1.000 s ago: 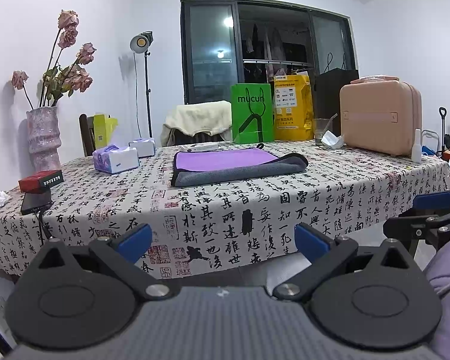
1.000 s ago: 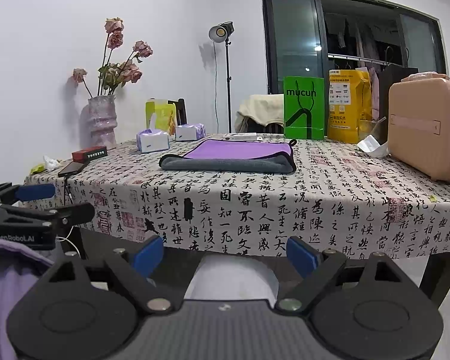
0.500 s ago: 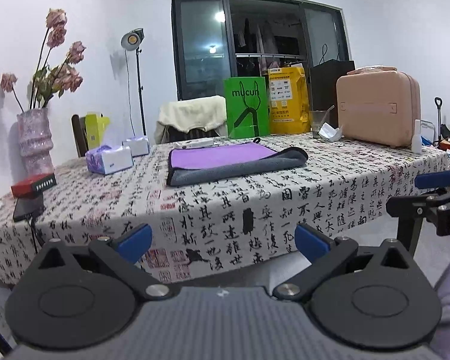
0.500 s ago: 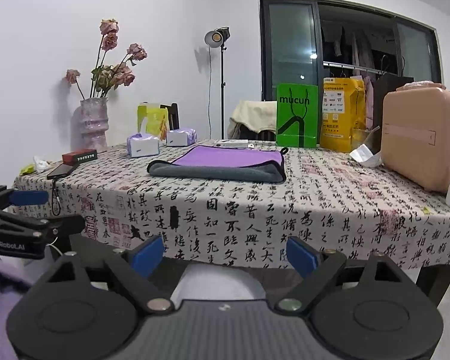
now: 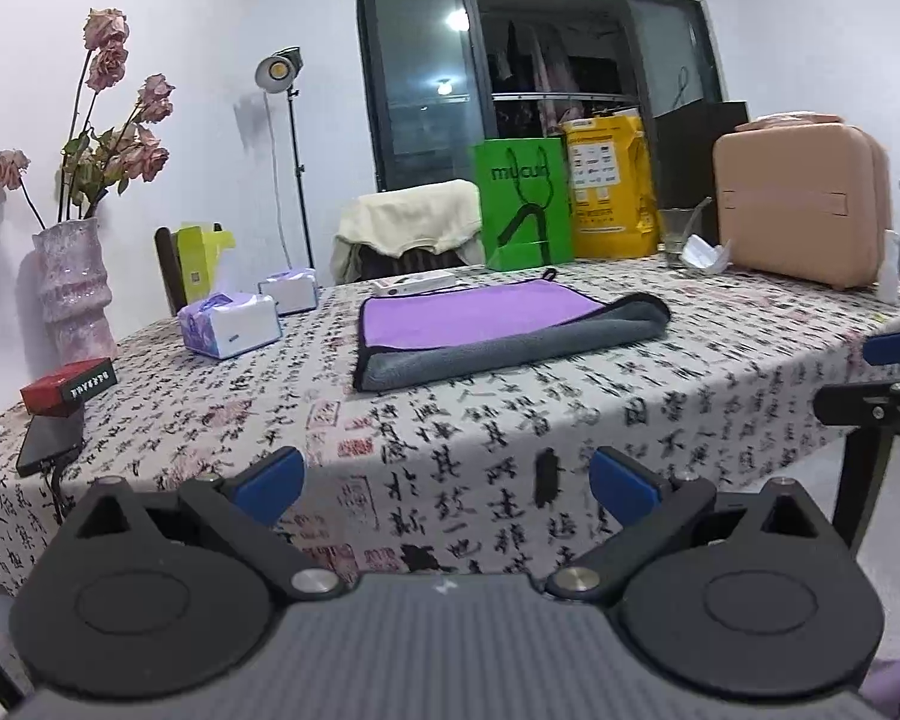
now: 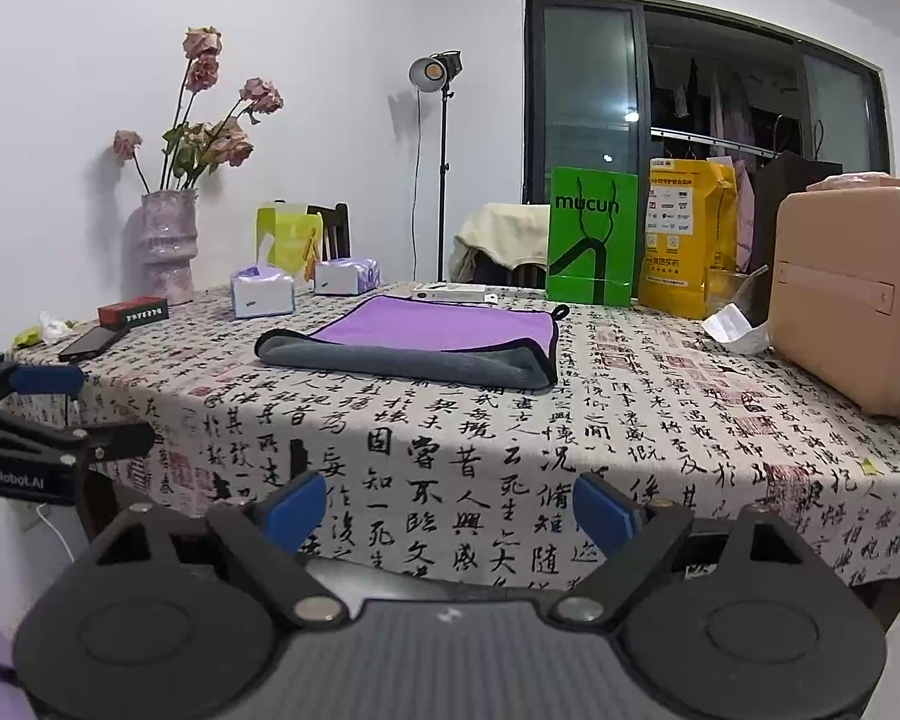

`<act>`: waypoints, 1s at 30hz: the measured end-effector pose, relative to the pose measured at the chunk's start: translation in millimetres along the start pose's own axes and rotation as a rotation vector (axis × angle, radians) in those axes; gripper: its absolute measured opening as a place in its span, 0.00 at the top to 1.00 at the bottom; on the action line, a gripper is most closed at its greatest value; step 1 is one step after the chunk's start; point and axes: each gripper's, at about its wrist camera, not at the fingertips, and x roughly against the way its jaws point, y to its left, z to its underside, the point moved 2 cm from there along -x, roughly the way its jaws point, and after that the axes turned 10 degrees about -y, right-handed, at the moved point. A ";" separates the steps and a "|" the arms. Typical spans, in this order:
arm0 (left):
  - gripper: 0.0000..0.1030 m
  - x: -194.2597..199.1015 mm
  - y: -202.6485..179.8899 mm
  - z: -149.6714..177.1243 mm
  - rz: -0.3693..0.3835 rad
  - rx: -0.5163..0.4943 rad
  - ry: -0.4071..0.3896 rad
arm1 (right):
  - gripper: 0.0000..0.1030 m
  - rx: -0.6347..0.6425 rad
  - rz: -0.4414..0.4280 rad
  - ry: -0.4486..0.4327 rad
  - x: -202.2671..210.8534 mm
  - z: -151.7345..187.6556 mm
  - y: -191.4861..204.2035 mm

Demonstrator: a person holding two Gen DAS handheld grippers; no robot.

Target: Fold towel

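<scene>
towel lies flat toward the middle of the desk, a little nearer its far edge than its near one, already doubled once, judging by the purple face on top and the grey layer showing along the side nearest the cameras. the fold along that side is plump and rounded, which suggests a thick, soft pile, likely microfibre; a thin black binding runs round the hem, and a small hanging loop sticks out at a far corner. it sits squarely with open cloth around it, probably so either side can be reached for a further fold.

left tongs hang off the near edge of the desk, below the tabletop level, fingers spread wide with nothing between them. right tongs are likewise off the near edge, spread apart and empty. blue pads on the tips look rubbery, suited to pinching fabric. neither touches the towel, which is well apart from both.

desk cloth, printed with black calligraphy and red seals, drapes over the near edge. tissue packs sit toward the left side, a speckled vase of dried roses at the far left corner, a pink hard case at the right, and a green paper bag along the far edge, all clear of the towel.
</scene>
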 end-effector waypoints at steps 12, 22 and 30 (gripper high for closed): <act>0.00 -52.9 10.1 -15.1 -0.038 0.023 0.051 | 0.13 -0.034 -0.003 0.010 -52.7 -18.2 -29.3; 0.00 -110.0 33.3 -30.4 -0.089 0.061 0.092 | 0.13 -0.031 -0.012 0.039 -101.6 -35.0 -39.0; 0.07 -162.4 46.3 -42.8 -0.050 0.078 0.125 | 0.14 -0.016 -0.020 0.075 -153.9 -46.3 -51.0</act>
